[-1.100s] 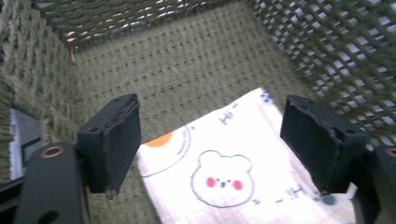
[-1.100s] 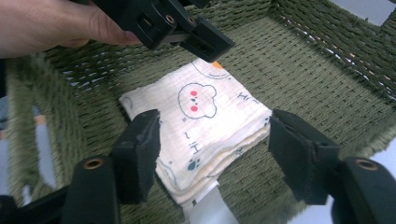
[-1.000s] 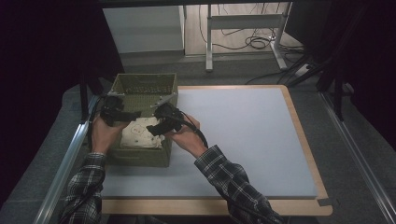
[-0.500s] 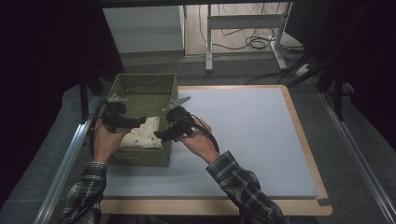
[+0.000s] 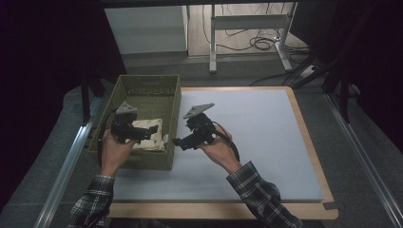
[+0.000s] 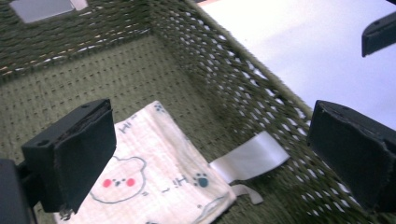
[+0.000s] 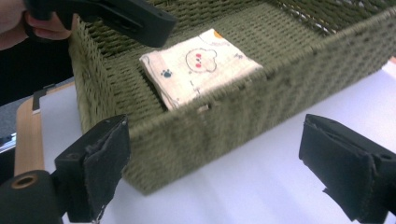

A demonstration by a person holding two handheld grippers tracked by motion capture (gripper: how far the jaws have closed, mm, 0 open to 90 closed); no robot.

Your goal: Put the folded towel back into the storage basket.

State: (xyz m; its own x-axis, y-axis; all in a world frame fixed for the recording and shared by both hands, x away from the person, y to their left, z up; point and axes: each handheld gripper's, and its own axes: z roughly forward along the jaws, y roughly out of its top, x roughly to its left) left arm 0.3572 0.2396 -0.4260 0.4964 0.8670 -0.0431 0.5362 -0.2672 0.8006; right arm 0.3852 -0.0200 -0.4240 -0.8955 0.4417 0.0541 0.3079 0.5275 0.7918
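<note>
Cloth: folded cream bear-print square (image 5: 148, 135) in green woven basket (image 5: 173, 102) | soft, light; pinch 3 o'clock edge | left tongs (image 5: 151, 130), right tongs (image 5: 177, 142) just opened, empty

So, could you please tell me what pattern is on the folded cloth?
Cream cloth printed with a bear face and paw prints, clearest in the right gripper view.

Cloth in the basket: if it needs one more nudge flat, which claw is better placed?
Left, probably. The left claw hangs open right over the cloth inside the basket; the right claw is open outside its wall.
</note>
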